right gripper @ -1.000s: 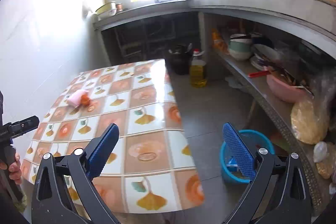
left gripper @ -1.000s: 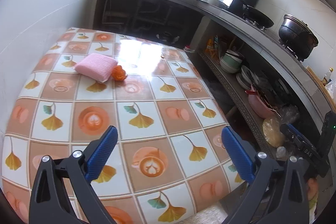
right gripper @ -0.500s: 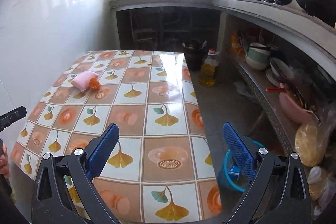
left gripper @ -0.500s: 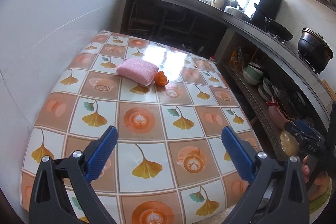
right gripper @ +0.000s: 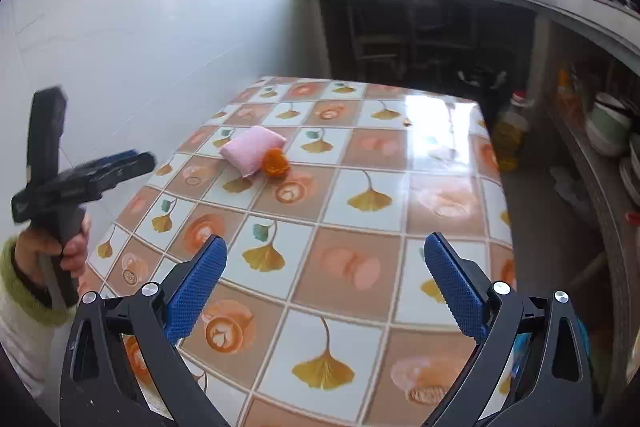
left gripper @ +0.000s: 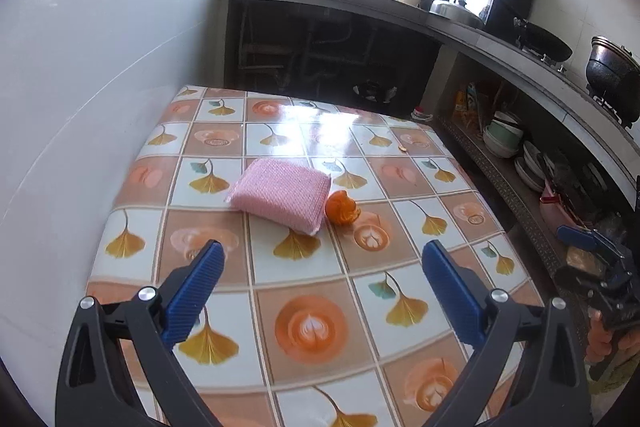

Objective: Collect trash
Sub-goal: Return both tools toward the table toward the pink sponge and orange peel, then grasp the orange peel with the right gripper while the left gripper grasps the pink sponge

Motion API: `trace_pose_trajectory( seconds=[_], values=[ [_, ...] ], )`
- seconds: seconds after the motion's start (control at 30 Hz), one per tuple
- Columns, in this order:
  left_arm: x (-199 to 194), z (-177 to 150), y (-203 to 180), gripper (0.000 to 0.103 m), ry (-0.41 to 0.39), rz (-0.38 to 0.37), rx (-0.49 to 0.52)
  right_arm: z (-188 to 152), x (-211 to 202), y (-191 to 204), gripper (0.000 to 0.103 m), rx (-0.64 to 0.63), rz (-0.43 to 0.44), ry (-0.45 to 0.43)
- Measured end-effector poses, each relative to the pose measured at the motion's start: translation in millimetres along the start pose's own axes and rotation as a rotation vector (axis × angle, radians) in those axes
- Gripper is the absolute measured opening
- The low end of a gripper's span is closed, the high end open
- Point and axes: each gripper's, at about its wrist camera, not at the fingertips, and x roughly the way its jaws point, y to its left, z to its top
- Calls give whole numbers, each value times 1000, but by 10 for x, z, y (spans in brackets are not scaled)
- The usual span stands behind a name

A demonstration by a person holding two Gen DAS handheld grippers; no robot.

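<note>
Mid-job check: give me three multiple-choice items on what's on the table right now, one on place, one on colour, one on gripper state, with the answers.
1. The orange peel lies:
A. against the sponge
B. inside a bowl
C. at the table's near edge

2. The sponge is:
A. green
B. pink
C. blue

3. The left gripper and right gripper are:
A. both shut
B. one clamped on the peel
C. both open and empty

Answers: 1 A, the peel touches the sponge's corner on the table. 2 B, its mesh is pink. 3 C, each pair of blue pads stands wide apart over bare cloth.
</note>
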Motion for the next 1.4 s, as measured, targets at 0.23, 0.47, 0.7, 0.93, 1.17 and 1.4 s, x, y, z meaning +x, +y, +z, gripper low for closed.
trace_pose_trajectory(
  seconds=[0.23, 0.47, 0.7, 0.93, 1.17, 1.4],
  values=[
    [870, 455, 503, 97, 118, 60, -64, 422, 945, 164, 86, -82, 117, 112],
    [1202, 543, 682, 97, 141, 53, -96, 686, 1782, 326, 76, -138, 195, 220],
    [1347, 536, 742, 97, 156, 25, -114, 714, 2210, 525, 67, -257, 180, 266],
    [1382, 511, 790, 97, 162, 0, -142, 719, 2227, 490, 35, -255, 183, 249],
    [1377, 497, 738, 97, 153, -39, -155, 737, 2118, 295, 17, -144, 214, 255],
    [1573, 442, 369, 97, 197, 25, 38, 559, 1836, 100, 14, -92, 177, 263]
  ],
)
